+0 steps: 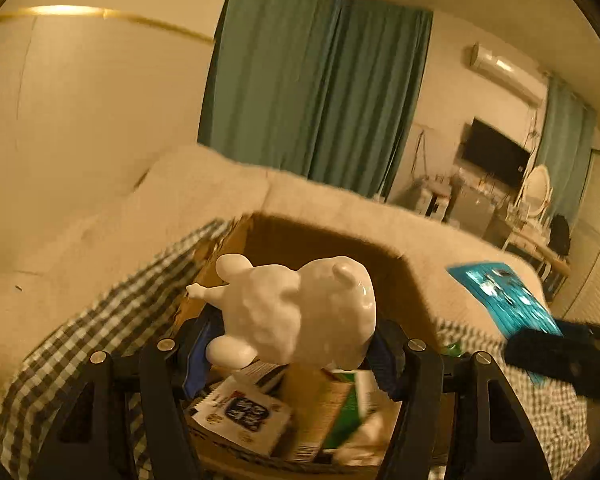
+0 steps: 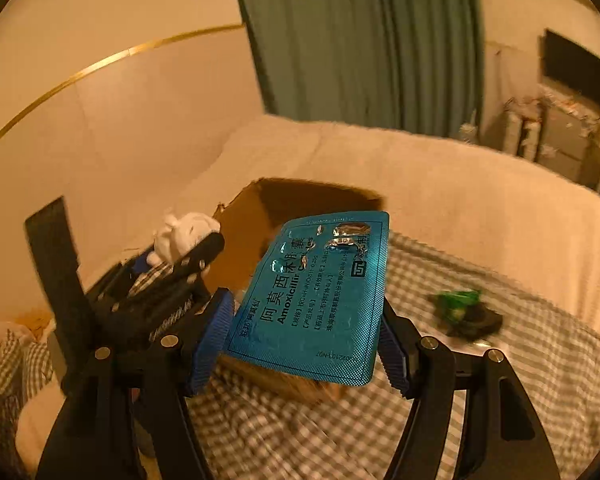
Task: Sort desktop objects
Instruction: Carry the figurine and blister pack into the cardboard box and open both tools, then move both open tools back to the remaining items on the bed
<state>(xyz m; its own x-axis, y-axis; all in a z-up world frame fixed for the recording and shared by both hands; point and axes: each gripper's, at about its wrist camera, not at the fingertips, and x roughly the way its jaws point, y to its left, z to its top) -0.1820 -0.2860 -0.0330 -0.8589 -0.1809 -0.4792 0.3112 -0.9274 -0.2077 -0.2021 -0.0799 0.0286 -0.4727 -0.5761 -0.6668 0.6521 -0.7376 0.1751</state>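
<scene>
My left gripper [image 1: 292, 344] is shut on a white ceramic animal figurine [image 1: 296, 308] and holds it above an open cardboard box [image 1: 340, 248] that holds packets and cartons. My right gripper [image 2: 308, 332] is shut on a blue amoxicillin blister pack [image 2: 316, 296], held tilted in front of the same box [image 2: 260, 216]. The blister pack also shows at the right of the left wrist view [image 1: 504, 300]. The left gripper with the figurine [image 2: 184, 236] shows at the left of the right wrist view.
The box stands on a checked cloth [image 2: 480, 360] over a cream blanket [image 2: 460, 184]. A small green and dark object [image 2: 464, 312] lies on the cloth to the right. Green curtains [image 1: 320, 92] hang behind. A TV [image 1: 496, 156] is at far right.
</scene>
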